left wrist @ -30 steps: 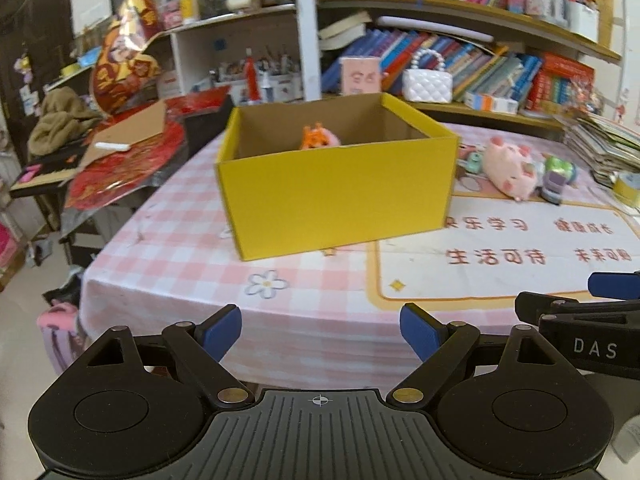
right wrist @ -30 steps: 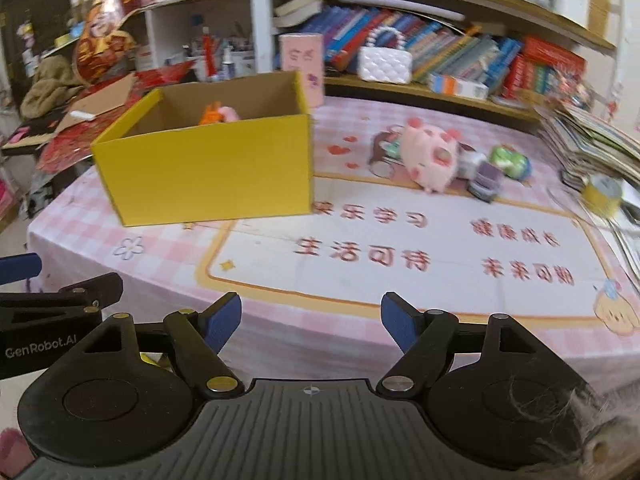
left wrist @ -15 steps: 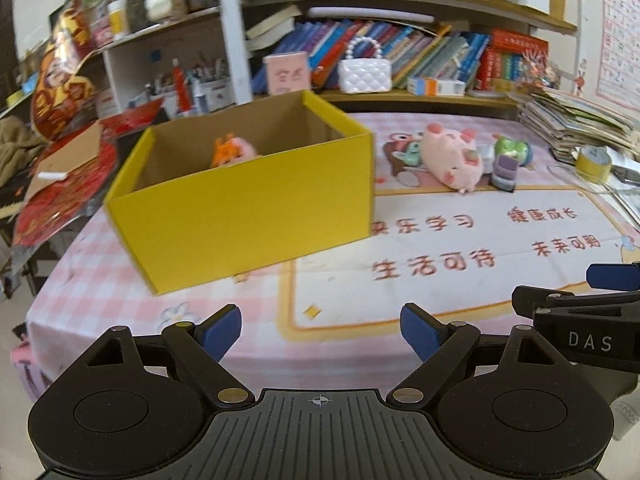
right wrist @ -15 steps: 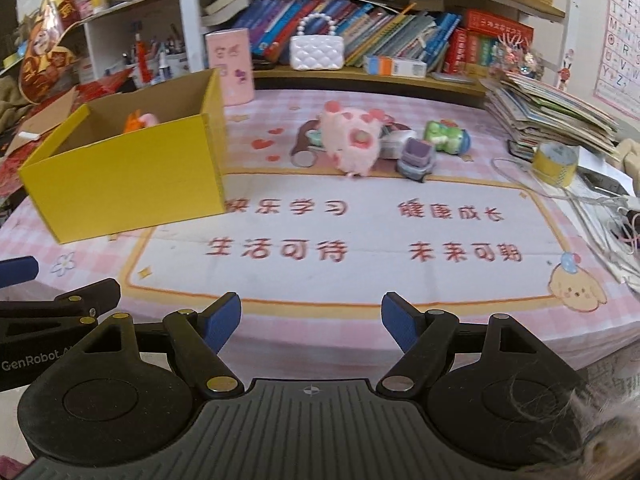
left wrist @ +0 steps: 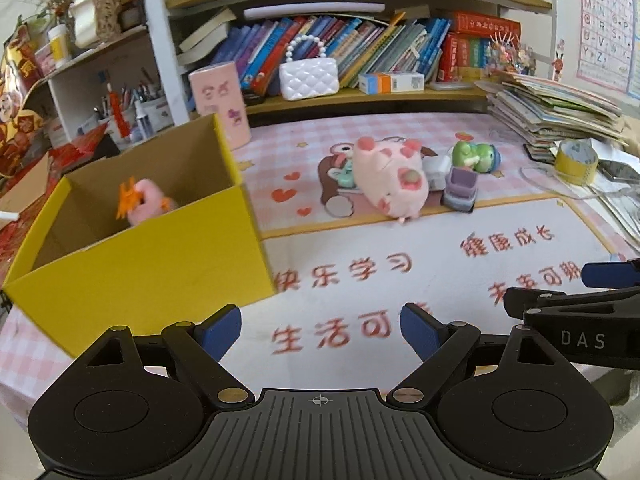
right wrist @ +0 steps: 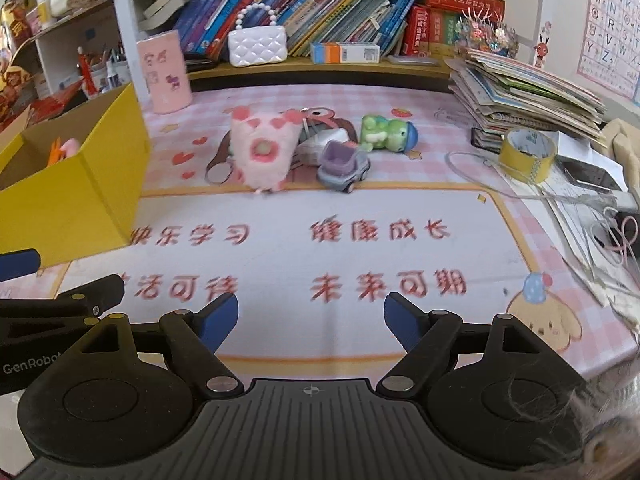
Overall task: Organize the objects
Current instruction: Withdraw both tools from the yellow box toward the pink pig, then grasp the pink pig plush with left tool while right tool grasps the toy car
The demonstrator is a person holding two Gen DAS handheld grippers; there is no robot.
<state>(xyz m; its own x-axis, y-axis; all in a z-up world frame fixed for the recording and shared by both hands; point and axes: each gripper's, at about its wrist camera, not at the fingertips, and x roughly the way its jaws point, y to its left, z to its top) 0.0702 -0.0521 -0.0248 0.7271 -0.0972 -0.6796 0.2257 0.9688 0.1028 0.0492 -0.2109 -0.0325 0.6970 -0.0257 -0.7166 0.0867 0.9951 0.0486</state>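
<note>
The soft pink plush pig with red patches (right wrist: 264,152) lies on its side near the far middle of the table, on the pink checked tablecloth with a white printed panel (right wrist: 280,208), touching a small grey and lilac plastic toy truck (right wrist: 343,168) and just in front of a glossy green frog figure with a blue cap (right wrist: 387,131); a white toy is half hidden behind them. I judge the pig light and squashy, easy to pinch across its body, where the fabric will give but not slip; the truck is hard and may roll on its wheels, so its cab sides look the better hold, and the smooth frog could slide out of a light grip. The open yellow cardboard box (left wrist: 152,256) stands to the left, well apart from this cluster, with a pink and orange plush (left wrist: 140,200) already inside — presumably where the rest belong. The left gripper (left wrist: 320,330) is spread wide with nothing between its blue pads, and the right gripper (right wrist: 311,318) is opening, also empty; both hover over the near edge of the table. Red Chinese characters run across the cloth's white panel, the grippers read "DAS" and "GenRobo", and an alphabet chart (right wrist: 612,20) hangs on the wall at right — a roll of yellow tape (right wrist: 527,153) sits by stacked books
</note>
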